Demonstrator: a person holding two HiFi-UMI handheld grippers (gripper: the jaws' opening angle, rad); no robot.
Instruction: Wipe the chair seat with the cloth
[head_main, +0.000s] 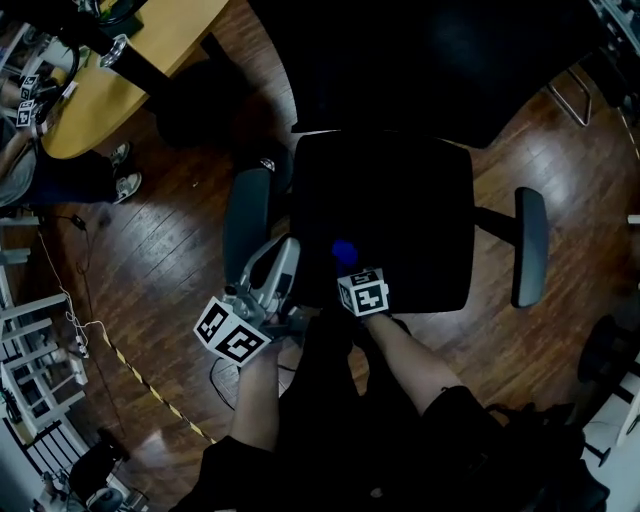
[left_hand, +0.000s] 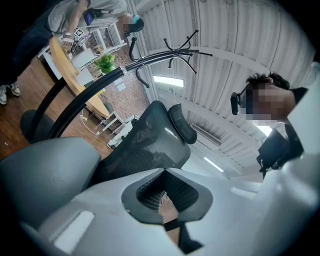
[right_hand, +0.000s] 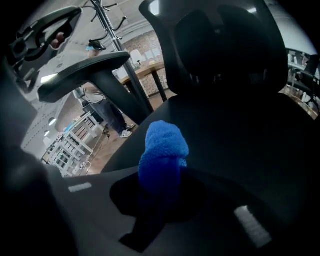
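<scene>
Left of the left gripper, left armrest (head_main: 245, 225): a grey pad just beside the jaws. A careless swing could knock the gripper against it.
Left gripper (head_main: 283, 255): jaws pressed together with nothing pinched, pointing up and away from the seat. It is idle and does not steady the chair.
Risk, chair: it looks like a swivel office chair, though its base is hidden. With no hand bracing it, a hard push could probably turn or roll it out from under the stroke.
Cloth (right_hand: 162, 150): a blue wad pinched in the right gripper, sticking out ahead of the jaw tips. It sits over the near left part of the seat, and I cannot tell whether it touches the surface.
Right gripper (right_hand: 160, 176): jaws clamped on the cloth's near end, with the free end bunched up ahead of them.
Risk, cloth: bunched like this, only a small nub would meet the seat and leave narrow streaks. Drag on the fabric could tug it out of the pinch. Pressing too low could scrape the bare jaws on the upholstery.
Seat (head_main: 410, 220): black and wide, mostly ahead and to the right of the right gripper. Its far and right parts are easy to miss.
Right armrest (head_main: 530, 245): well apart to the right. A long sideways sweep could end against it.
</scene>
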